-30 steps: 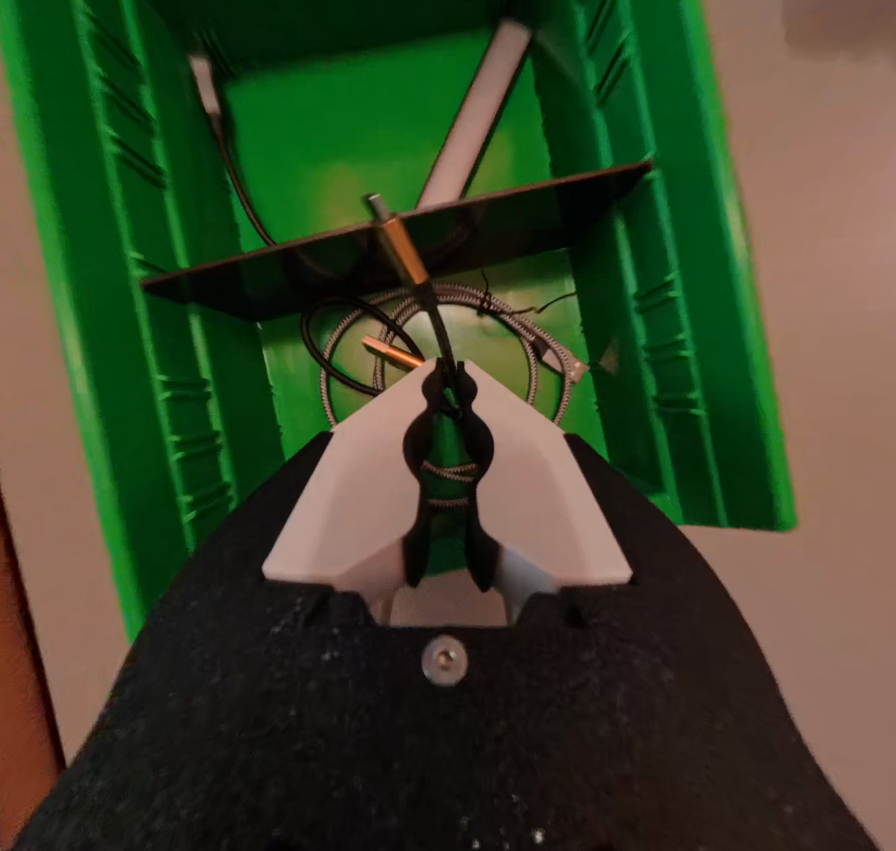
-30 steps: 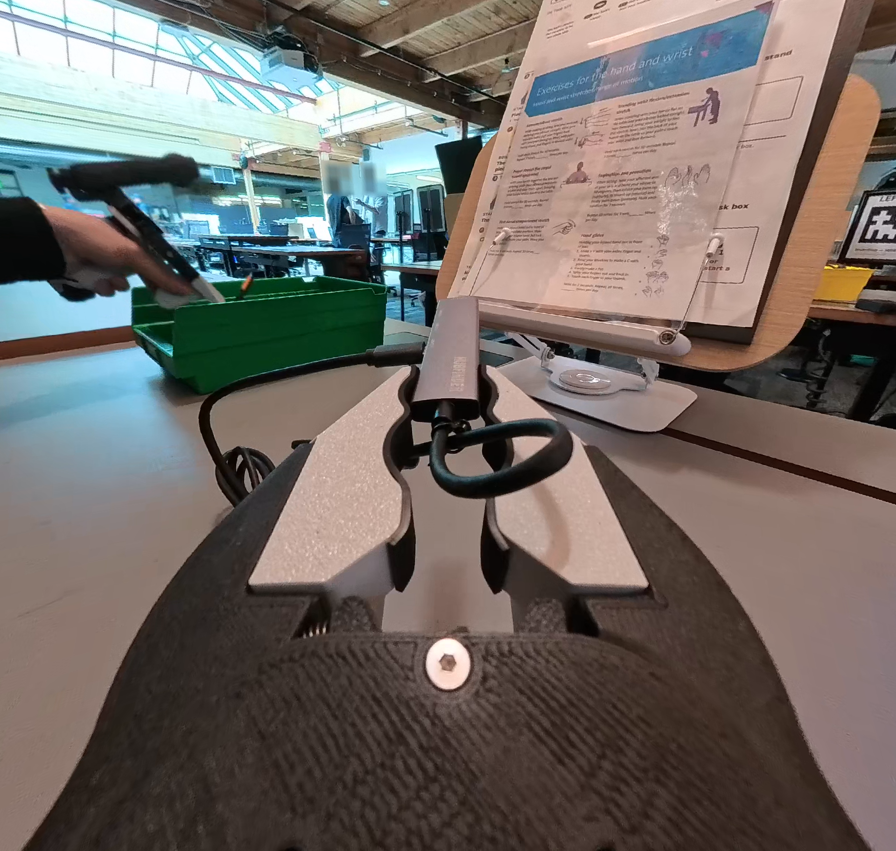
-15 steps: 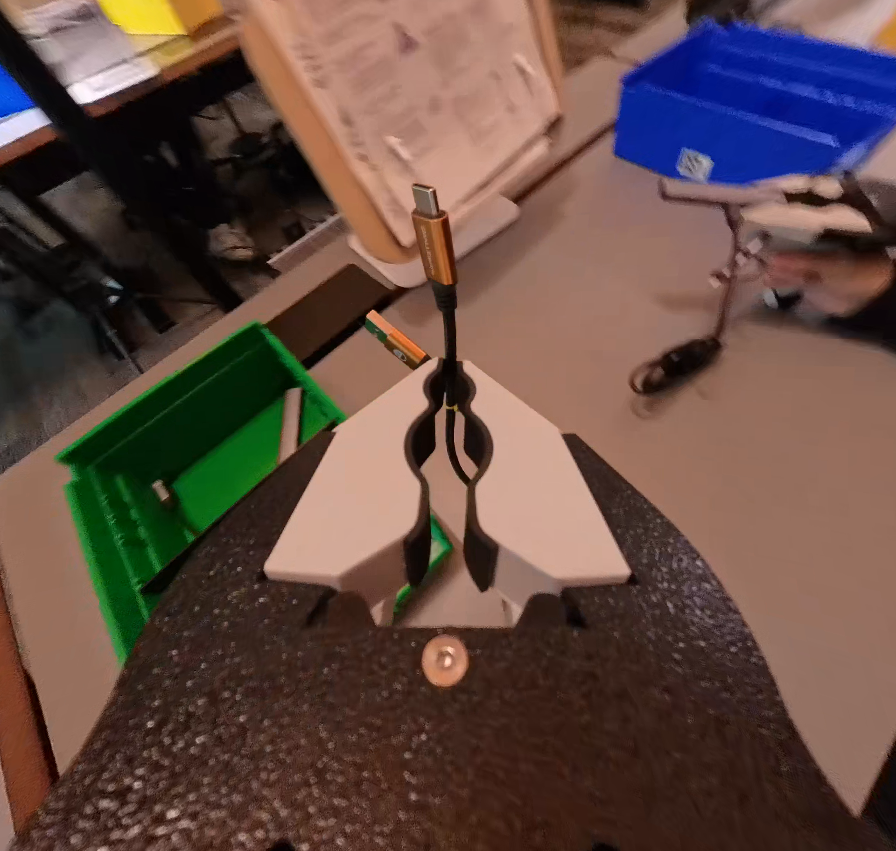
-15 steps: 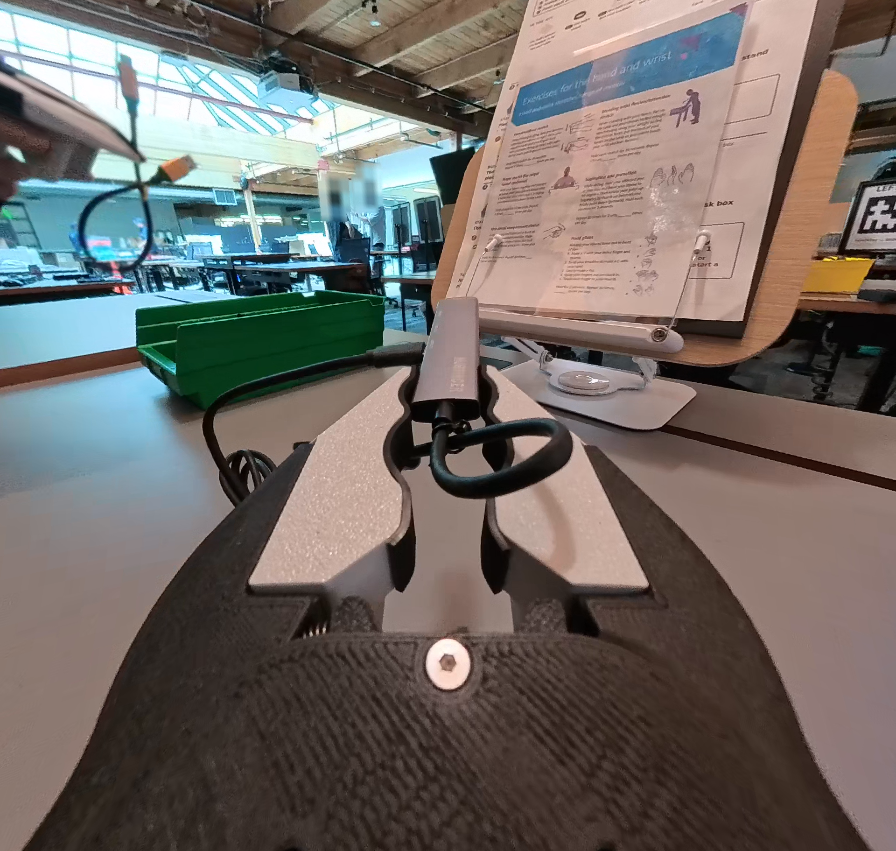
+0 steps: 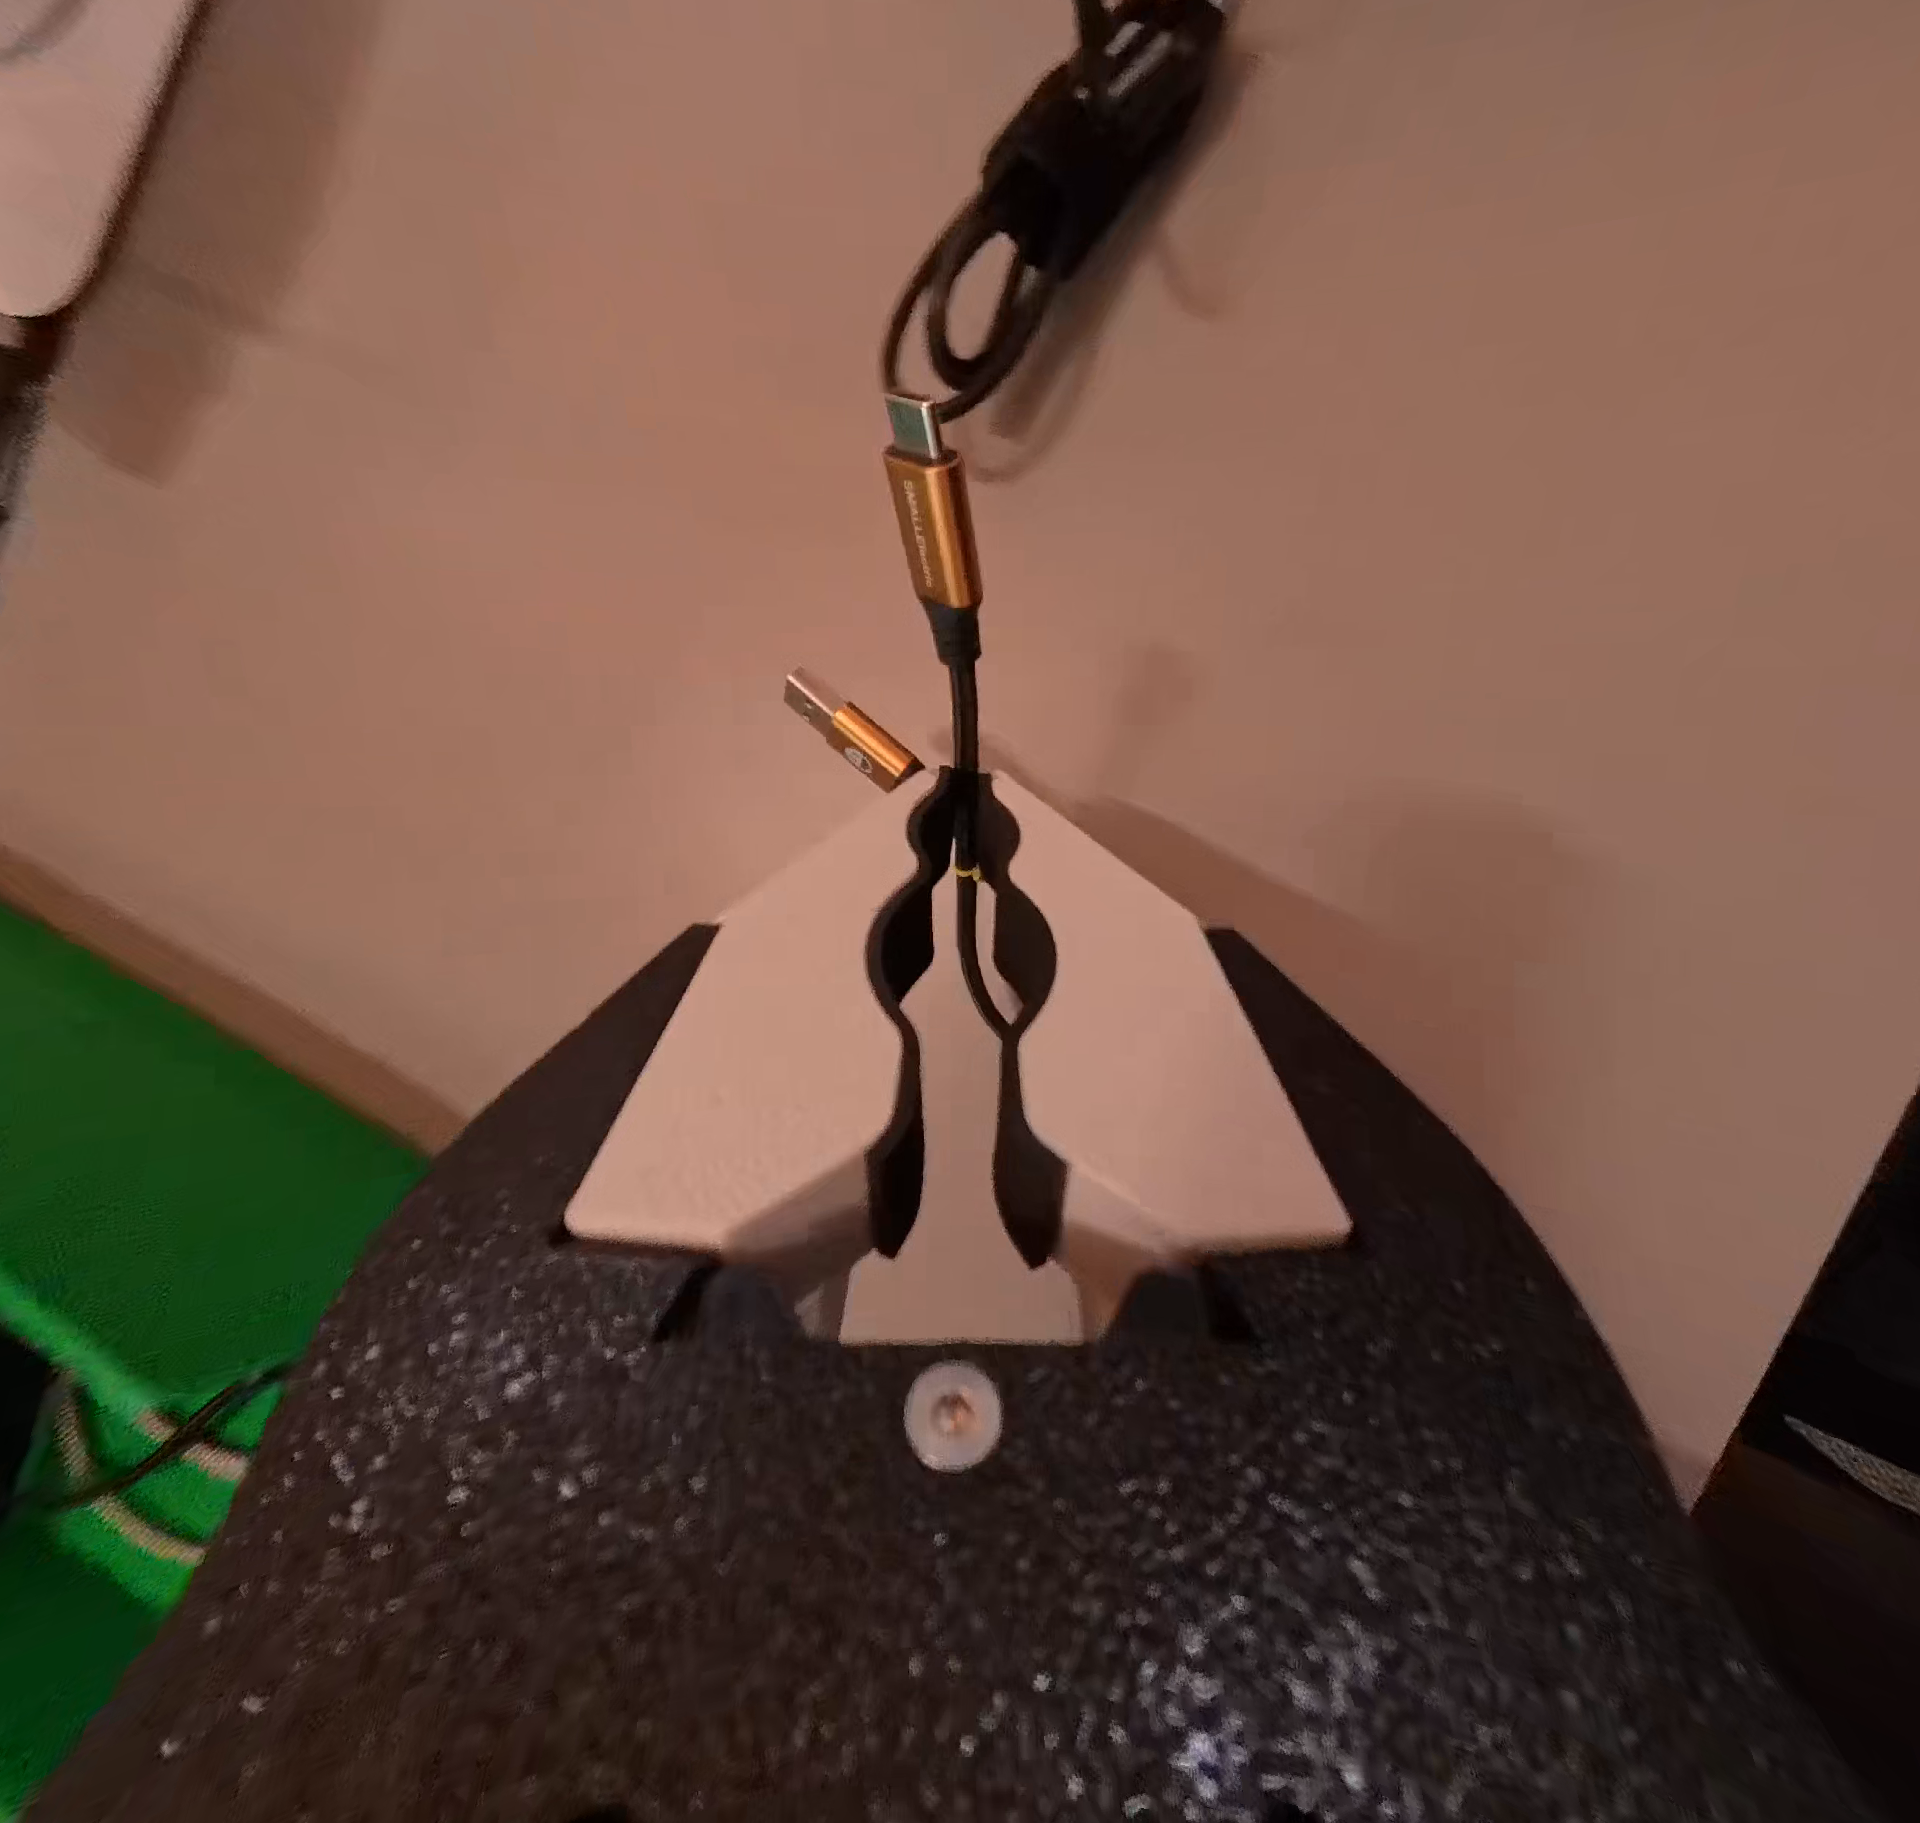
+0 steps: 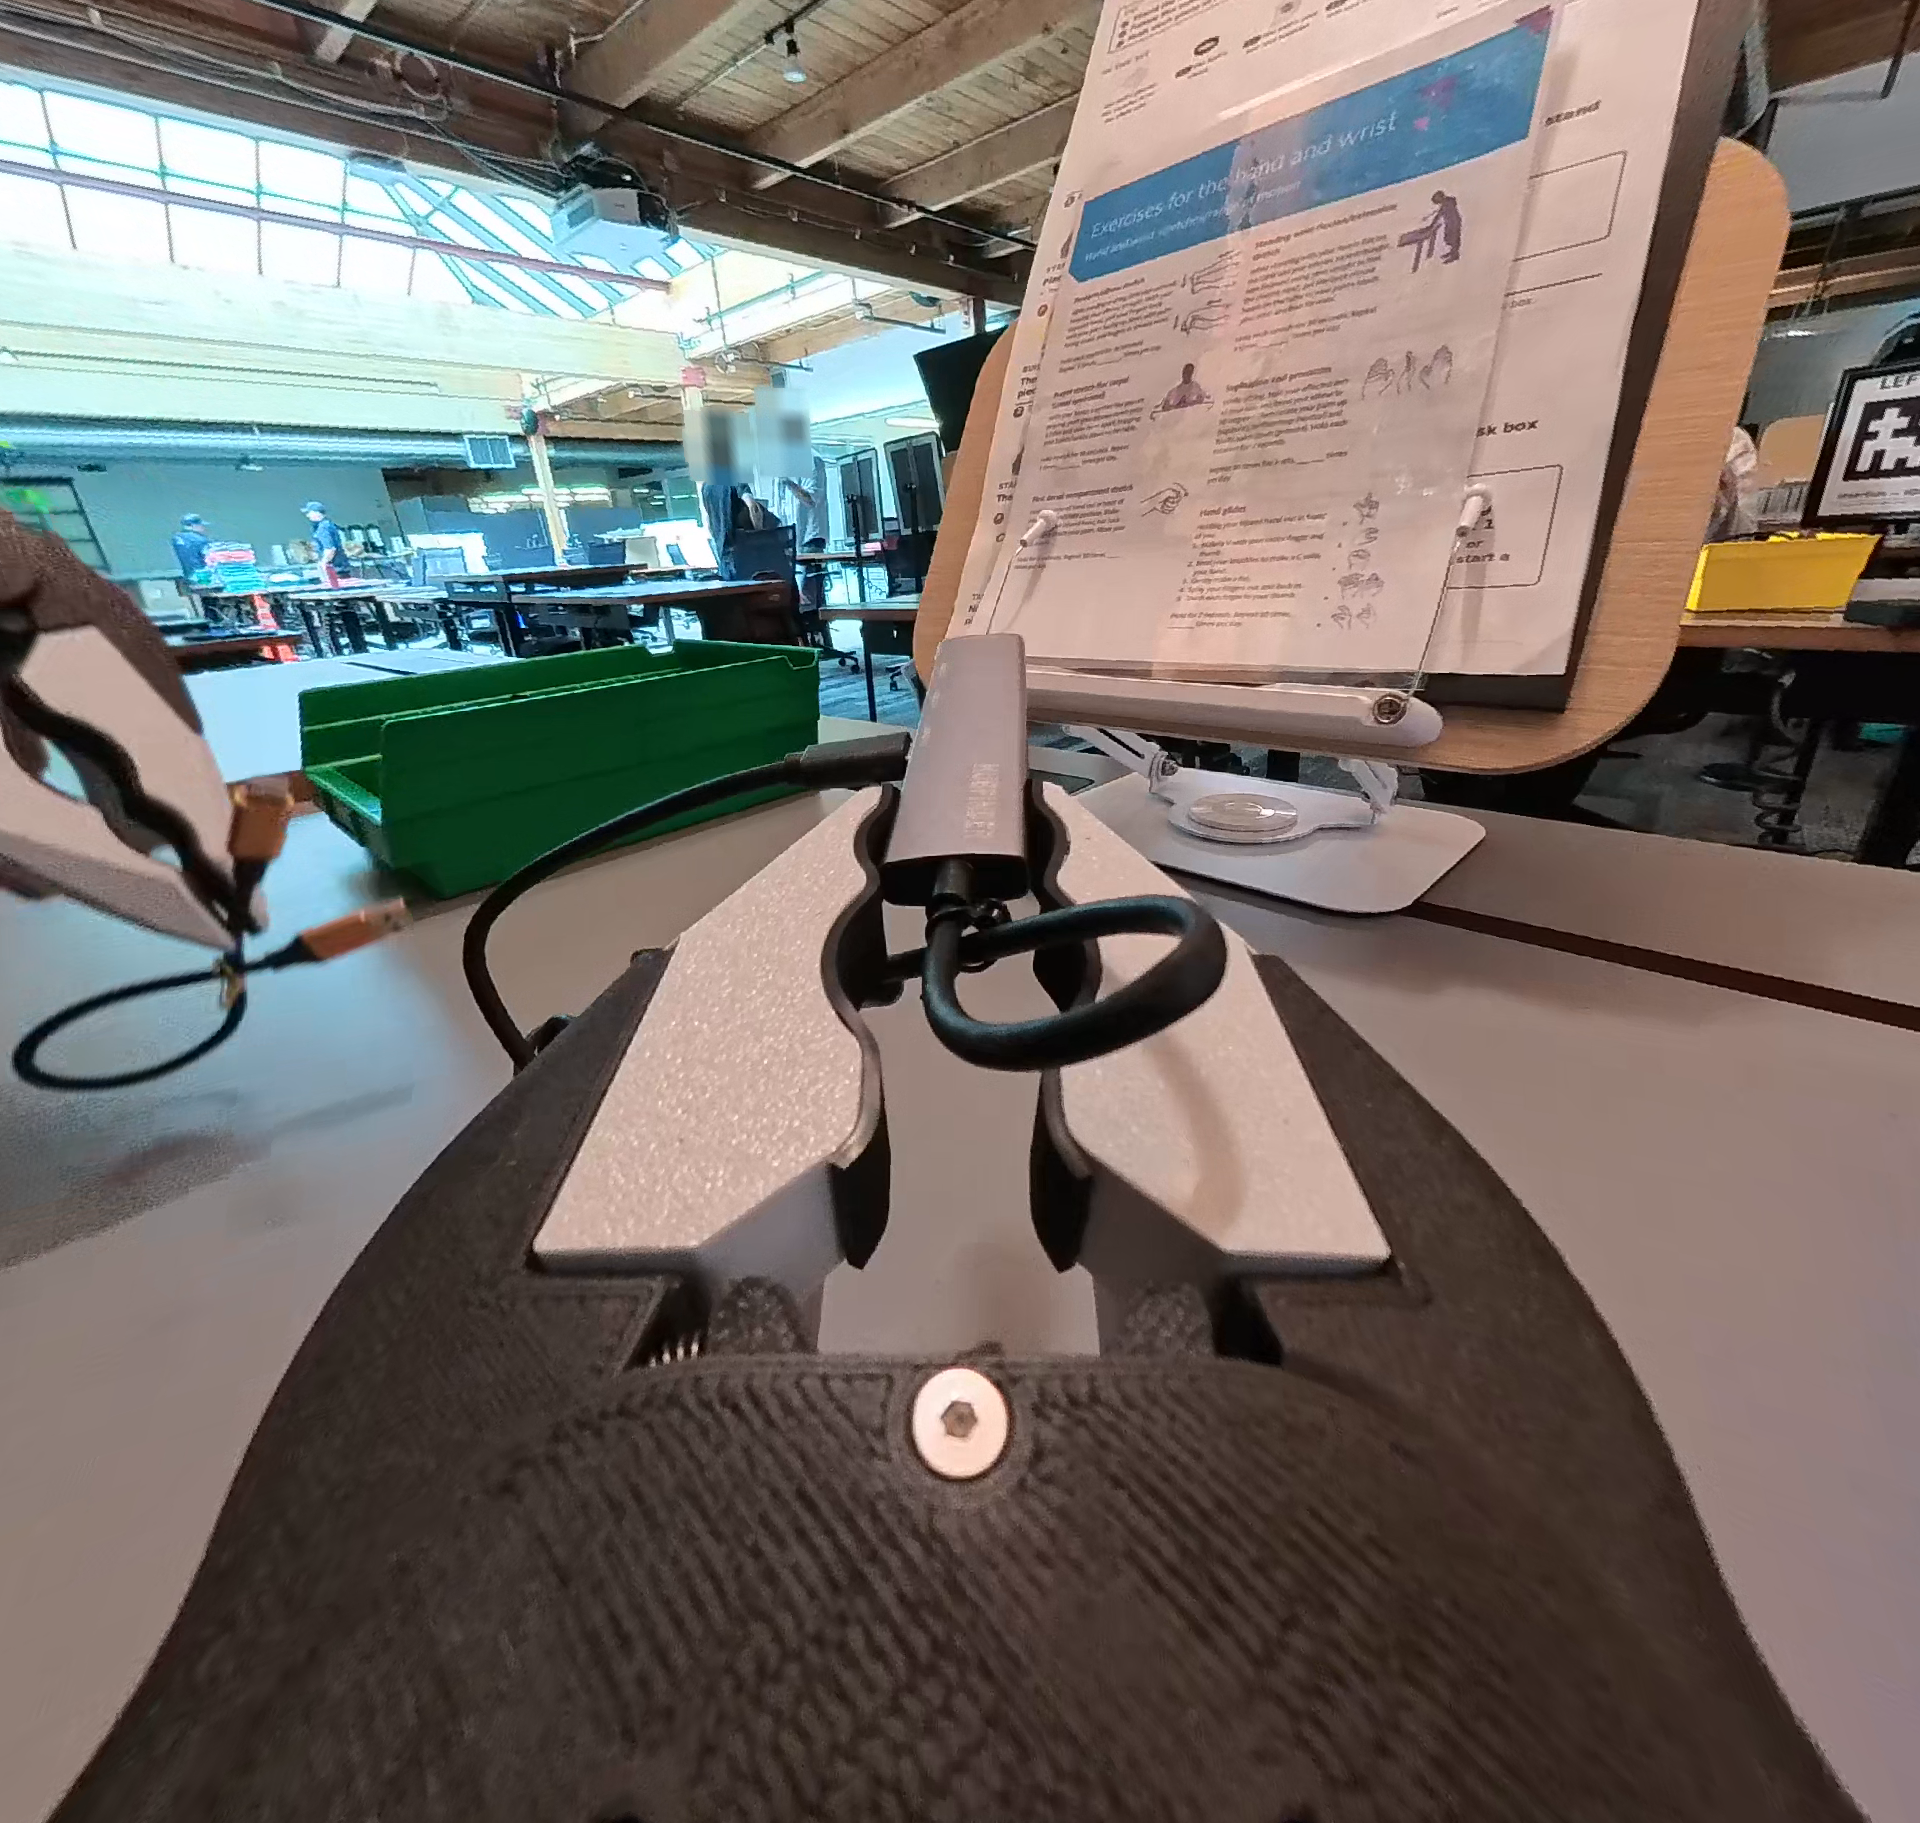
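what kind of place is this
Probably a large open workshop or lab: rows of work tables, exposed wooden ceiling beams with skylights, and a green parts bin on the near table.

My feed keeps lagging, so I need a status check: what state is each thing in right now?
Left hand-held gripper: shut on short cable.
Short cable: pinched, both gold plugs free.
Right hand-held gripper: shut on hub.
Hub: clamped, black cable plugged into its side.
Green bin: on table, open top.
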`<state>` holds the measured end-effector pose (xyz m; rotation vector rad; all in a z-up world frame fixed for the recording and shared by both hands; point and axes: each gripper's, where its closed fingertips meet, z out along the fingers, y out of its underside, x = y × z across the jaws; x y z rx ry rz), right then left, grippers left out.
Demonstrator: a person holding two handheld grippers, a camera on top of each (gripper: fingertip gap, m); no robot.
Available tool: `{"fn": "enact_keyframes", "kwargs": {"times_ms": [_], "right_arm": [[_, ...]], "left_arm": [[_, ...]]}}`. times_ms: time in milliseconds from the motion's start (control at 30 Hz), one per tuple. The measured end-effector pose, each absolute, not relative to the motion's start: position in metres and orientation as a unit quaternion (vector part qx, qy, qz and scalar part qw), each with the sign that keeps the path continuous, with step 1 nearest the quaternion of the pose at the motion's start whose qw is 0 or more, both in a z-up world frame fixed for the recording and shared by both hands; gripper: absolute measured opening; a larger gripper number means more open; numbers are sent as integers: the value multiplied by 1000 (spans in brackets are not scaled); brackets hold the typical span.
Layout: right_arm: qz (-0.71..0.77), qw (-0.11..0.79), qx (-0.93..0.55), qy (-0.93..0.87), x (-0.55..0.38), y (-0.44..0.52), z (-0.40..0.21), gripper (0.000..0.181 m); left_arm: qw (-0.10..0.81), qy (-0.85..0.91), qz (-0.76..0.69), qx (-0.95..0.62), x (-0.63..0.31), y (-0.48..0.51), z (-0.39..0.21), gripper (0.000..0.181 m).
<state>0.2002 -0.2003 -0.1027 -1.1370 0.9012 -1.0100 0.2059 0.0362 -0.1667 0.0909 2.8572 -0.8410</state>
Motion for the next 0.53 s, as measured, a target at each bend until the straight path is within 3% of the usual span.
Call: {"fn": "enact_keyframes", "kwargs": {"times_ms": [33, 300, 533], "right_arm": [[-442, 634, -498, 393, 200, -200, -103, 23], [-439, 636, -499, 392, 200, -200, -103, 23], [-438, 635, -502, 391, 201, -200, -103, 23]], "left_arm": [[72, 957, -278, 34, 200, 32, -174, 1], [-34, 958, -281, 49, 165, 3, -226, 1], [-74, 942, -324, 52, 150, -13, -225, 8]]}}
